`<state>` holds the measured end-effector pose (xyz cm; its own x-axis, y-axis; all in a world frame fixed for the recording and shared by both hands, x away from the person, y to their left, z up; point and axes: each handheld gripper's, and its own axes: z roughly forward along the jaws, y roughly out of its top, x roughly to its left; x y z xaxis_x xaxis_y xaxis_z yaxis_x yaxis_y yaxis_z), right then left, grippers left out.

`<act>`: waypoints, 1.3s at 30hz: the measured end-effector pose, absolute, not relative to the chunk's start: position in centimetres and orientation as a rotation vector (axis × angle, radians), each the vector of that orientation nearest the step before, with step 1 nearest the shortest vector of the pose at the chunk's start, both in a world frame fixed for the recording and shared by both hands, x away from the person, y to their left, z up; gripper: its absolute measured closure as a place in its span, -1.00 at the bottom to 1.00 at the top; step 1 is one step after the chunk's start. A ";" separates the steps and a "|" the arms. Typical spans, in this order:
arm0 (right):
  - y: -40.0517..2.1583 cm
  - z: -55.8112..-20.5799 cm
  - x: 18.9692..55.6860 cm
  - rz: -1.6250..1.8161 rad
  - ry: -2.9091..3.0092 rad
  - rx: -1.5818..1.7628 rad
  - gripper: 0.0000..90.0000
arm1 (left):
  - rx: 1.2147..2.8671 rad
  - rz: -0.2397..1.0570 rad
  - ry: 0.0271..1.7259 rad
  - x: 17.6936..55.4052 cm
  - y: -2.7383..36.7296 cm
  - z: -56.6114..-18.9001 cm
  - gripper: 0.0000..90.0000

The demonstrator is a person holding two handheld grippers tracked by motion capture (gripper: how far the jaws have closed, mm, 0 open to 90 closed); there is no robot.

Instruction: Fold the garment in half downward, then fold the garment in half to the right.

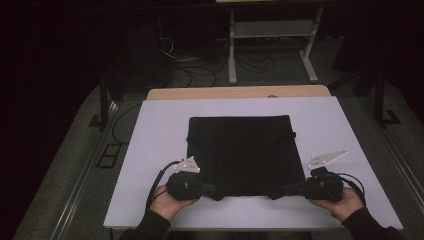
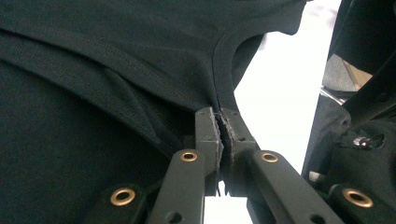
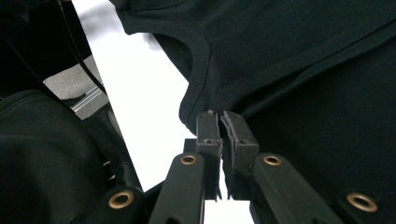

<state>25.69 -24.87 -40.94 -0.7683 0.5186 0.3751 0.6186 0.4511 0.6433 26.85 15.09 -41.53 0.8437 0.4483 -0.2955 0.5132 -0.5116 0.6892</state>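
- The black shirt [image 1: 240,152] lies flat on the white counter [image 1: 150,130].
- Left gripper [image 1: 212,190] and right gripper [image 1: 290,189] each pinch its near edge, jaws clamped on fabric.
- Uneven lifting could let the thin fabric slip free.

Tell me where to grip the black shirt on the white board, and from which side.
Grip the black shirt at its near edge, beside the curved neckline, coming in low from the person's side. It lies flat and folded, so only edges offer a pinch; the left gripper and right gripper are shut there.
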 end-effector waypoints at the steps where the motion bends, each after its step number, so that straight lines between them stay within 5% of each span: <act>1: -24.9 -41.0 25.7 -1.215 -2.570 -1.009 0.86 | 2.188 -0.105 0.702 26.8 15.1 -41.6 0.88; 27: -24.4 -39.0 26.8 -1.334 -2.646 -1.136 -0.98 | 2.097 0.021 0.744 26.6 16.0 -41.3 -0.56; 39: -24.1 -37.7 28.1 -1.375 -2.677 -1.153 -1.00 | 2.024 0.028 0.746 26.5 17.2 -40.9 -0.94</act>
<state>28.07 -24.13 -37.66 -0.7413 0.6279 0.2371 0.5585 0.3811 0.7368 26.55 17.24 -40.88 0.8141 0.5146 -0.2691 0.4931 -0.3679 0.7884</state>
